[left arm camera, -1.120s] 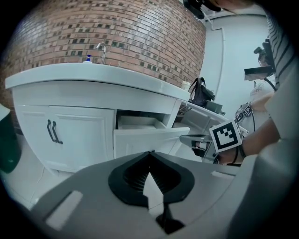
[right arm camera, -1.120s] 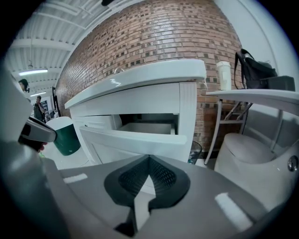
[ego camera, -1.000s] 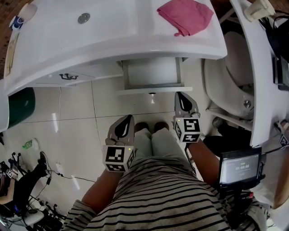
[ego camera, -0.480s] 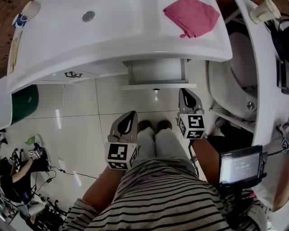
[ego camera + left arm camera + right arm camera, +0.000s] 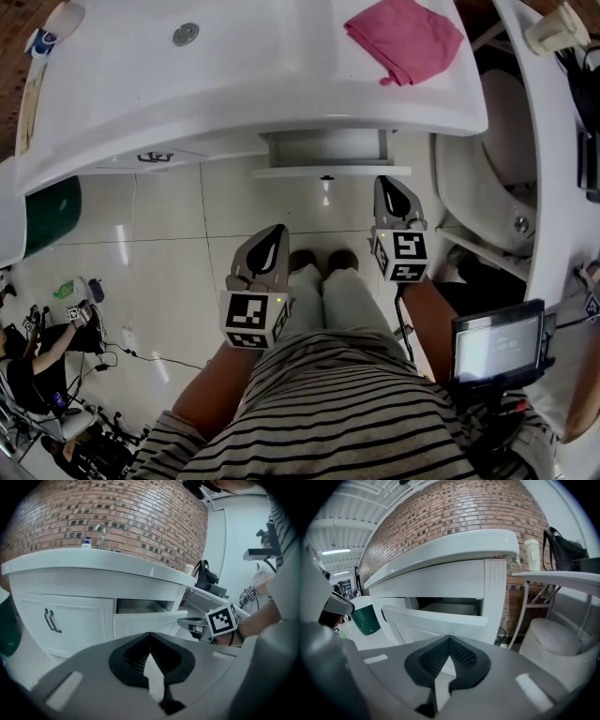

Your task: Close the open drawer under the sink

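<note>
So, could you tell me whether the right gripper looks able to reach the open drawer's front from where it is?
Probably yes: the right gripper, jaws shut and empty, hangs just short of the drawer front, near its right end and apart from it, with nothing between them.

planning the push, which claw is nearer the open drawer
Right. The right claw sits just short of the drawer, toward its right end; the left claw hangs farther back.
</note>
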